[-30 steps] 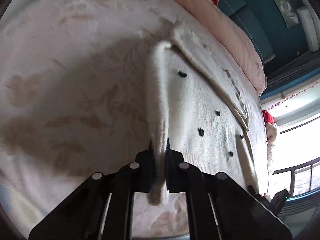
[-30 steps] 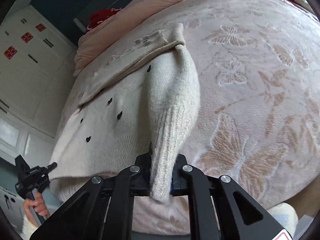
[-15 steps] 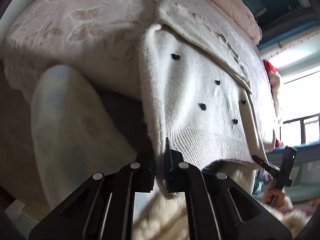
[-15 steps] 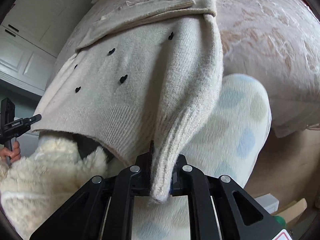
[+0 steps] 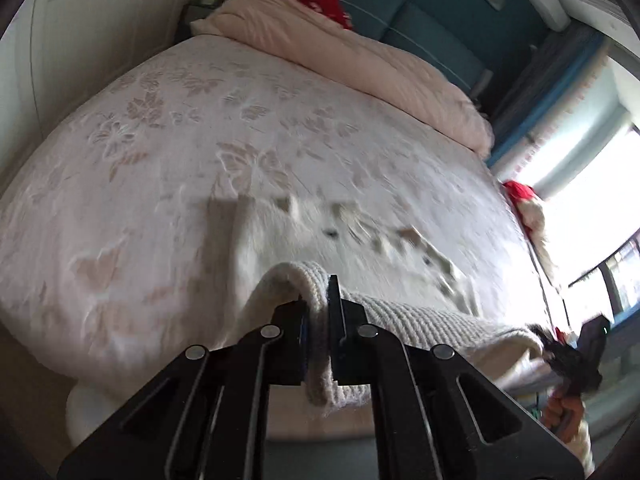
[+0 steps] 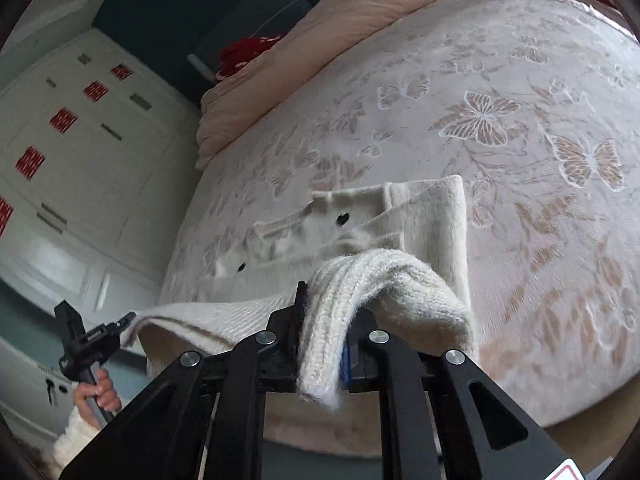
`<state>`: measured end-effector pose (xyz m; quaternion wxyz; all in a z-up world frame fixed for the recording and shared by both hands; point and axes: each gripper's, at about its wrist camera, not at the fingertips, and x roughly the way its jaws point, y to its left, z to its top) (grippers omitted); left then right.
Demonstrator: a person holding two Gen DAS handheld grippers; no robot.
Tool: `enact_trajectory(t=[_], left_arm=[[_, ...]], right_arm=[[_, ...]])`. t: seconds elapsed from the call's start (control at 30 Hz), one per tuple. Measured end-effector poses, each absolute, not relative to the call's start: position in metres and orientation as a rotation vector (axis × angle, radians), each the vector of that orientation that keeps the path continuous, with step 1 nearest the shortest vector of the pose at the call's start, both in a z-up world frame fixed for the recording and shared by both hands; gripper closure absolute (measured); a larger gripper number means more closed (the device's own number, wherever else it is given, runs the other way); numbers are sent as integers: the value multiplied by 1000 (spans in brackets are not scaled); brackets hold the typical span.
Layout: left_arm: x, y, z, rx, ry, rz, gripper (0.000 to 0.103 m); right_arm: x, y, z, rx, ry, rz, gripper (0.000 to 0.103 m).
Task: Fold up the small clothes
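A small cream knit sweater [image 6: 424,216] with black heart dots lies on the bed near its front edge, its far part flat on the cover. My left gripper [image 5: 318,304] is shut on one corner of the ribbed hem [image 5: 420,320], held raised over the sweater. My right gripper [image 6: 326,312] is shut on the other hem corner [image 6: 384,280], which drapes over the fingers. The hem stretches between the two grippers. The sweater [image 5: 360,236] is blurred in the left wrist view.
The bed cover [image 6: 520,128] is pale with butterfly prints. A pink duvet [image 5: 360,52] lies rolled at the headboard end. White wardrobe doors [image 6: 80,168] stand beyond the bed. The other gripper shows at each view's edge, the right one [image 5: 576,352] and the left one [image 6: 88,340].
Both grippers pulled the hem off the bed's front edge, then lifted it up and forward over the sweater. The sweater's lower part now folds toward its collar end.
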<state>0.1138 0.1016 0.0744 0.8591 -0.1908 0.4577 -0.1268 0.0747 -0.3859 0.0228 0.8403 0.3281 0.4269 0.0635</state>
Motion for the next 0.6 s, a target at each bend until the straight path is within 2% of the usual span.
enact_trajectory(t=[0.1,0.17,0.2,0.23,0.3,0.33,0.37,0.43,0.6], left_arm=[[179,84,24,-408,1018,-190,95],[205,84,-18,-394,1088,-123,93],[208,84,-29,-391,1104,-105,92],[210,87,-33,-412,1102,-100,91],[206,94,-24,-424,1052,-128,85],[200,97,-12,-391,1000,-133,68],[192,97,0,-354,947,-122,40],[177,99,16,-294,853,-117,15],[191,82,2,-165,924,-165,15]], right_arm=[[117,-388,-23,709,949,4,83],[125,-391,-31,742,923,-31,82],[122,-395,-30,769,894,-28,76],[117,-400,-22,795,840,-13,62],[102,-409,-5,762,749,-39,41],[95,-409,3,728,727,-45,37],[92,-410,9,688,722,-51,36],[94,-405,11,590,752,-52,28],[130,-382,-15,393,886,-73,27]])
